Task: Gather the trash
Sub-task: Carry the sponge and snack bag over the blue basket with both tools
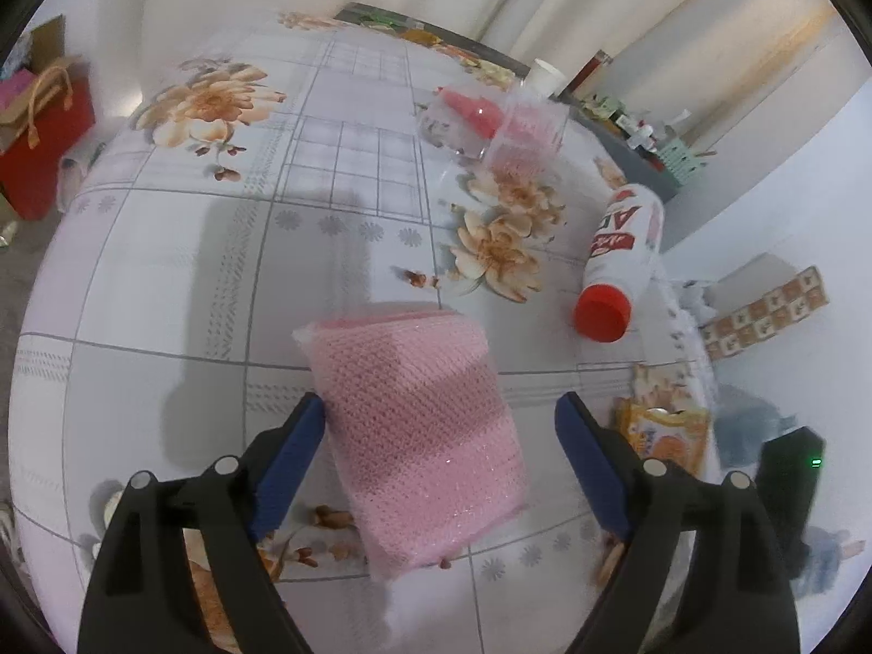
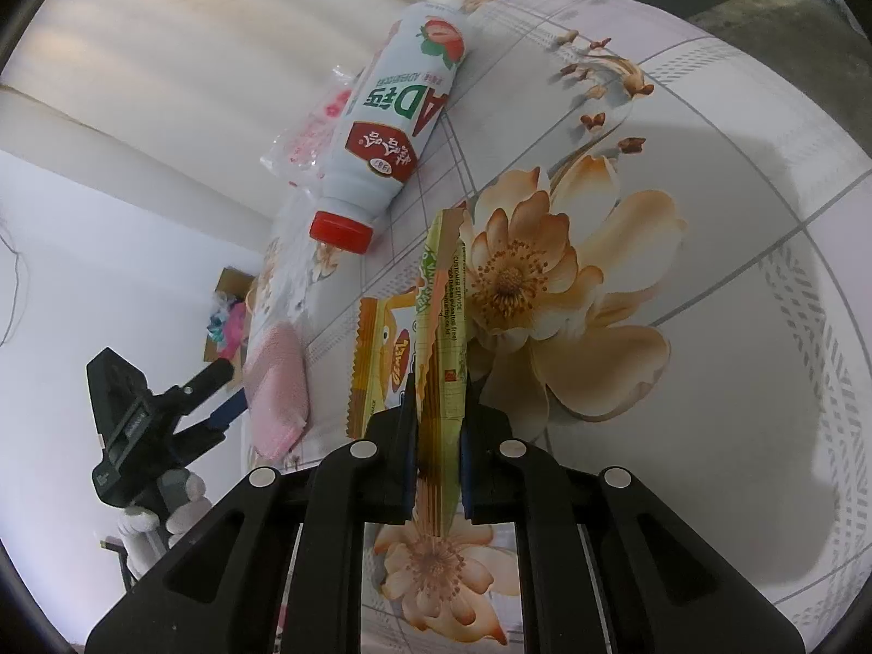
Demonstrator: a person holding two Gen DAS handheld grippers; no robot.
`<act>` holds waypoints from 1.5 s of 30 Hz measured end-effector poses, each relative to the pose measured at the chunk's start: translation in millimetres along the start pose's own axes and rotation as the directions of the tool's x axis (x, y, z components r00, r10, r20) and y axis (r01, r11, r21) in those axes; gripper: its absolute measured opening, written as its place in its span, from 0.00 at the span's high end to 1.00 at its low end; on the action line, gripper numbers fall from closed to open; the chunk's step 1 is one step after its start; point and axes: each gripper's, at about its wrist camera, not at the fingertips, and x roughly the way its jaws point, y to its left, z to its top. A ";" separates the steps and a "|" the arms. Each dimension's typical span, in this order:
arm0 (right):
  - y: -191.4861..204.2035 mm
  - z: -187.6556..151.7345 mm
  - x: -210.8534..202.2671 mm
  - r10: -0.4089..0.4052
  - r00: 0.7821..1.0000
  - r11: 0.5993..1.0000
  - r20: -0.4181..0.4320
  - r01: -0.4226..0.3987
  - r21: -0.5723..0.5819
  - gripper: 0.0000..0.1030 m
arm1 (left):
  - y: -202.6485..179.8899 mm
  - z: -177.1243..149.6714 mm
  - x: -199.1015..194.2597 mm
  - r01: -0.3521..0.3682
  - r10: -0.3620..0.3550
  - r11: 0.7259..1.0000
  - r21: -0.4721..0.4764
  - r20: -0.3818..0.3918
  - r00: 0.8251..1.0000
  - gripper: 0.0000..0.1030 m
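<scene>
The bubble-wrap pouch lies on the bench between the spread fingers of the left gripper. Beyond it to the right, the milk bottle lies on its side at the bench's right edge, cap toward the camera. Farther back sits a clear plastic wrapper, with a paper cup behind it near the far corner. A snack packet lies at the right edge, beside the pouch.

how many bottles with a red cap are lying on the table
1. The white bottle lies on its side on the floral tablecloth, red cap toward the cameras, beyond the pink bubble-wrap packet. Others may be out of view.
</scene>
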 end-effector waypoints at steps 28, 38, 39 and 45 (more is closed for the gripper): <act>0.3 -1.2 5.0 -0.004 1.000 1.000 0.008 0.004 -0.013 0.91 | -38.5 -21.7 34.4 -0.157 0.158 0.962 0.222 0.015 0.987 0.15; 7.9 -1.2 3.4 -0.017 1.000 0.999 0.017 0.018 -0.036 0.90 | -38.3 -29.3 14.4 -0.098 0.090 0.969 0.227 0.048 0.995 0.21; 7.3 -0.4 1.8 -0.009 1.000 0.999 0.020 0.009 -0.032 0.90 | -40.0 -29.4 11.8 -0.087 0.077 0.970 0.226 0.050 0.996 0.21; 3.3 4.4 -16.0 0.056 0.997 0.998 0.061 -0.055 -0.018 0.90 | -65.5 -29.4 -14.0 -0.005 -0.018 0.961 0.277 0.079 0.997 0.21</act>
